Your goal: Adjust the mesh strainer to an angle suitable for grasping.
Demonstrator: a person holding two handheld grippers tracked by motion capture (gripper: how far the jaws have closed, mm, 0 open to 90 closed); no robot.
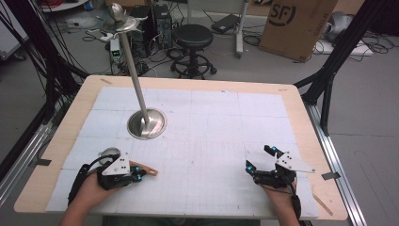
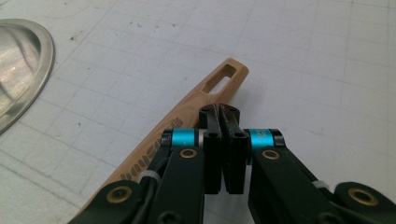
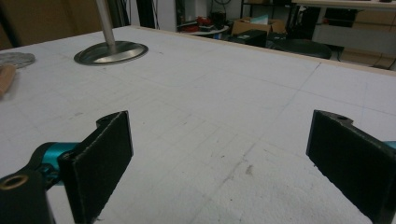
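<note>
— Two grippers sit nearest us, both low at the table's near edge. We note the left gripper [image 1: 138, 175] clenched, pads pressed flat together with nothing between them.

— And the wooden handle [image 2: 182, 109]?

— It lies flat on the white gridded mat [image 1: 211, 122], running under and just left of those closed jaws, slotted end pointing away past the tips. We cannot tell whether the jaws touch it.

— Right side?

— The right gripper [image 1: 258, 157] is released, jaws spread wide, bare mat between them. It is well apart from the left one.

— Anything in the way?

— We see a small grey disc [image 1: 109, 152] just behind the left gripper. Farther in, the steel stand's round base [image 1: 147, 123] sits left of centre, and its pole [image 1: 131, 66] leans up toward the far edge.

— Room to move?

— We log open mat across the middle and right, out to the wooden border [image 1: 301, 122]. Beyond the table: a black stool [image 1: 193, 37], a cardboard box [image 1: 296, 23], cables on the floor.
</note>
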